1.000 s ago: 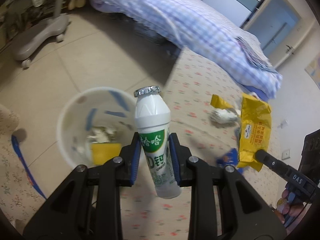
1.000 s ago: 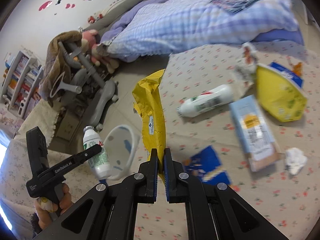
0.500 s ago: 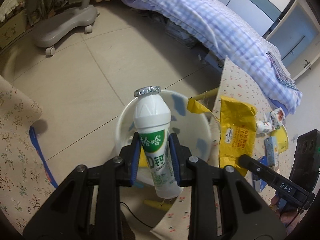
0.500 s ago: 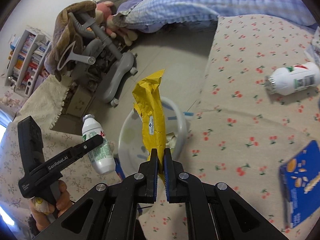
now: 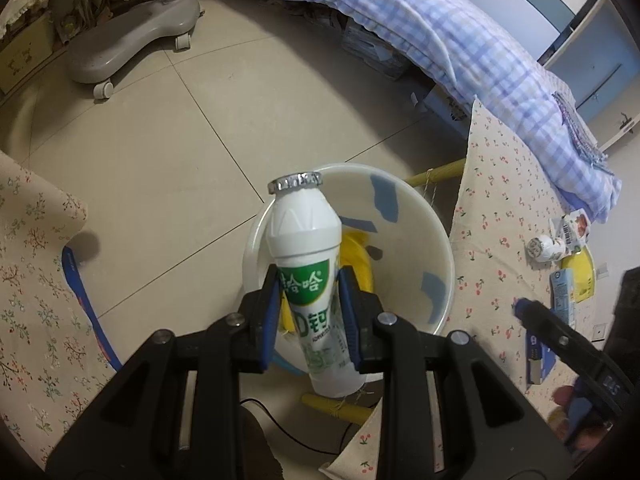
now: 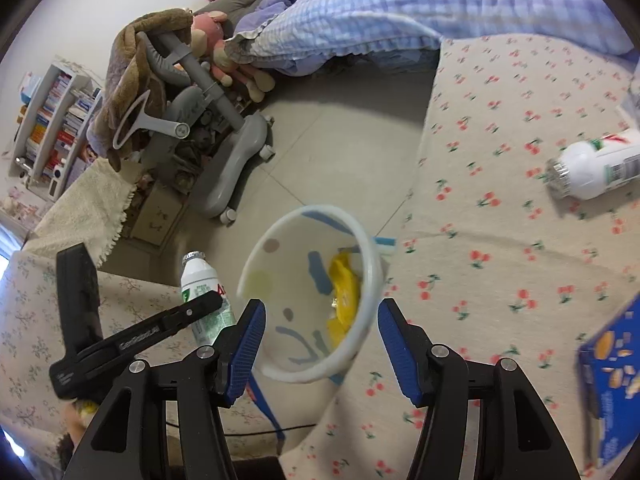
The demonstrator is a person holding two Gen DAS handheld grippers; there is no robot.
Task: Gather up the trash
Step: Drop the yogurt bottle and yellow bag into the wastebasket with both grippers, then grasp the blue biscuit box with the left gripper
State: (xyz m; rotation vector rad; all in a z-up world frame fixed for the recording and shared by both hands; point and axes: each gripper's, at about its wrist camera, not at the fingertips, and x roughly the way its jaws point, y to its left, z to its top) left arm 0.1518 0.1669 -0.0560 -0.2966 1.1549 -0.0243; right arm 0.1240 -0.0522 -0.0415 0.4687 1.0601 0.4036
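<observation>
My left gripper (image 5: 308,304) is shut on a white drink bottle (image 5: 306,248) with a green label and foil cap, held upright above the near rim of a white bin (image 5: 420,216). The same bottle (image 6: 200,284) shows in the right wrist view, left of the bin (image 6: 372,264). My right gripper (image 6: 318,334) is open and empty just above the bin. A yellow wrapper (image 6: 344,292) lies inside the bin; it also shows in the left wrist view (image 5: 356,248).
On the cherry-print cloth (image 6: 500,240) lie another white bottle (image 6: 592,168) and a blue box (image 6: 612,376). More packets (image 5: 572,280) lie at the far right. A grey chair base (image 5: 128,40) and a bed with a checked quilt (image 5: 460,40) stand beyond the tiled floor.
My right gripper has opened and the yellow wrapper has dropped into the bin. My left gripper has moved closer over the bin with the bottle still held.
</observation>
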